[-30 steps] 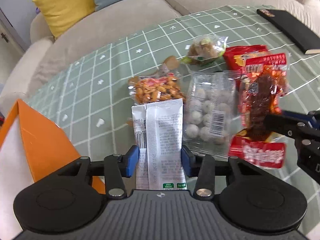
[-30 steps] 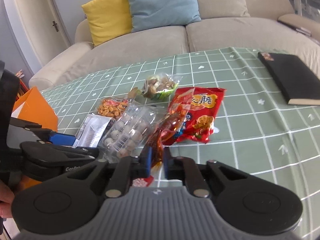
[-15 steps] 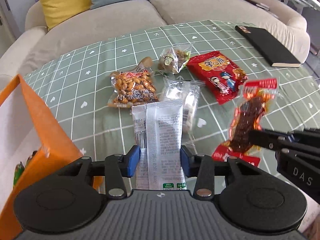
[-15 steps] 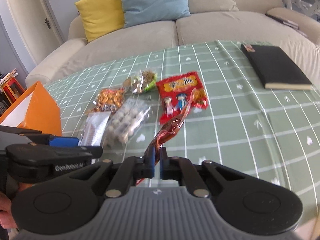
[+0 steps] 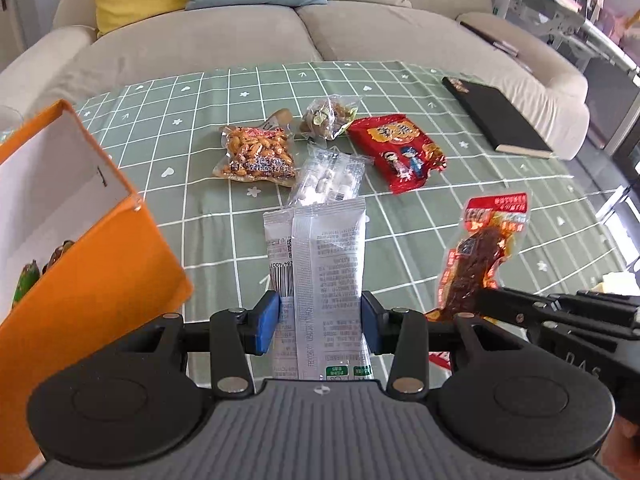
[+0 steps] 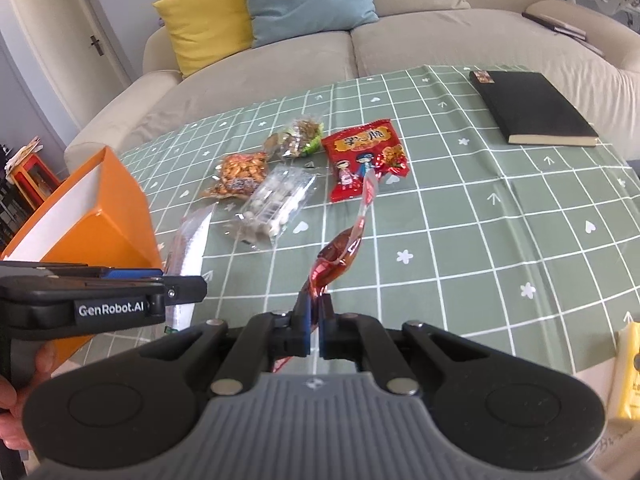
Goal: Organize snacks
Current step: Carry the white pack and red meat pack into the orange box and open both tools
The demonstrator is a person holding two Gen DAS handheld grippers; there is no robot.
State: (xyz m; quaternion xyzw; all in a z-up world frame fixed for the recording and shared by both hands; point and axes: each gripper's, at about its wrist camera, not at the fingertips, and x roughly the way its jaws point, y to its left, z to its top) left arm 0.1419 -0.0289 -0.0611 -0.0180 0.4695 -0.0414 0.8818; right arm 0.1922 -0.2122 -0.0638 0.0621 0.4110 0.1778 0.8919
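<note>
- My left gripper (image 5: pixel 318 320) is matte black, with blue pads on its fingertips (image 5: pixel 267 322), two round black discs either side of a ribbed grey plate, and silver rivets on its link arms
- Its side reads "GenRobot.AI" in white
- My right gripper (image 6: pixel 315 326) matches it; "DAS" is moulded on its flank
- Bare skin of my left hand (image 6: pixel 18 396) shows behind the left handle
</note>
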